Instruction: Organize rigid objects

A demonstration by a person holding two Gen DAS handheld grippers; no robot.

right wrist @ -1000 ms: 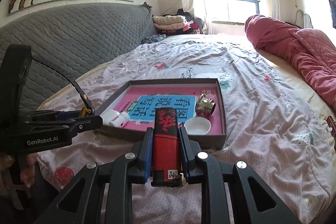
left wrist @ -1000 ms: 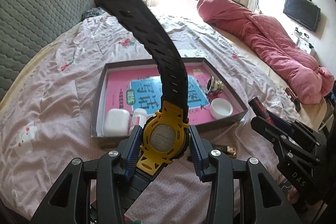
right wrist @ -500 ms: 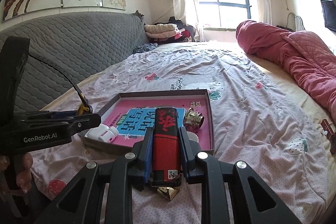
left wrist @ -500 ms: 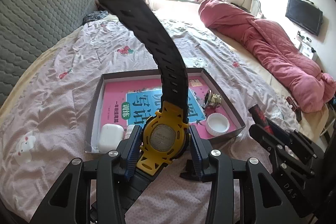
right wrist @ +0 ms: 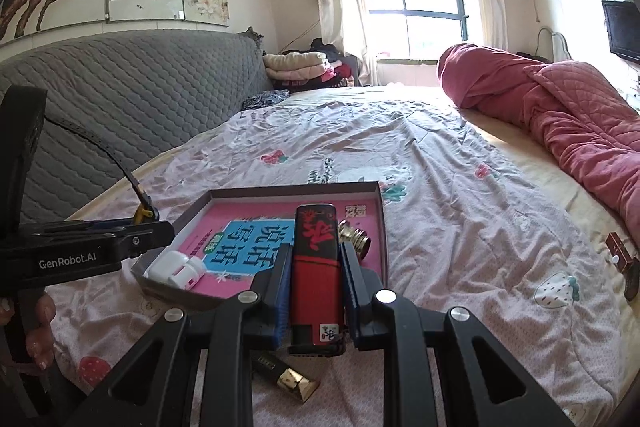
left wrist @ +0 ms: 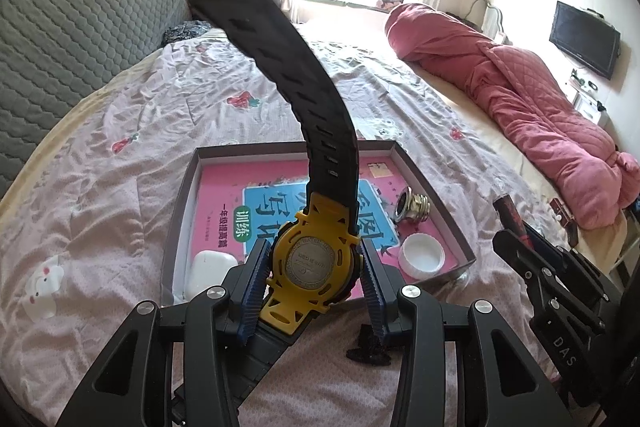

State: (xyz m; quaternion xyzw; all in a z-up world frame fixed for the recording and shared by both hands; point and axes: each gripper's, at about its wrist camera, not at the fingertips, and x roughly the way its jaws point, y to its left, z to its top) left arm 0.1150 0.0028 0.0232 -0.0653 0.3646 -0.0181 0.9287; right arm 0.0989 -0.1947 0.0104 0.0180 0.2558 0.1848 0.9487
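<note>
The left tool (left wrist: pixel 314 269) was clenched on a yellow-backed wristwatch (left wrist: pixel 312 261), its blue-ribbed fingers (left wrist: pixel 256 279) pressing the case from both sides. The watch's black strap (left wrist: pixel 280 59) rose from the case and arched back over the camera, caseback facing the lens. Just ahead of this tool, on the bed (left wrist: pixel 120 187), lay a shallow grey tray (left wrist: pixel 436 195) lined with a pink and blue booklet (left wrist: pixel 224 203). Inside it, a white earbud case (left wrist: pixel 208 267) sat ahead and to the tool's left, a white cap (left wrist: pixel 423 254) ahead and to its right, and a brass fitting (left wrist: pixel 412 206) just beyond the cap.

The right tool (right wrist: pixel 314 281) was clenched on a red and black lighter (right wrist: pixel 316 267), held upright between the fingers with its top pointing toward the tray (right wrist: pixel 380 211). Below this tool, on the bedsheet, lay a small black and gold object (right wrist: pixel 286 377); what it was could not be told. In the left wrist view the right tool (left wrist: pixel 516 227) hung off to the right of the left tool, beside the tray's near right corner. A rolled red quilt (right wrist: pixel 560 107) lay far ahead and to the right.
</note>
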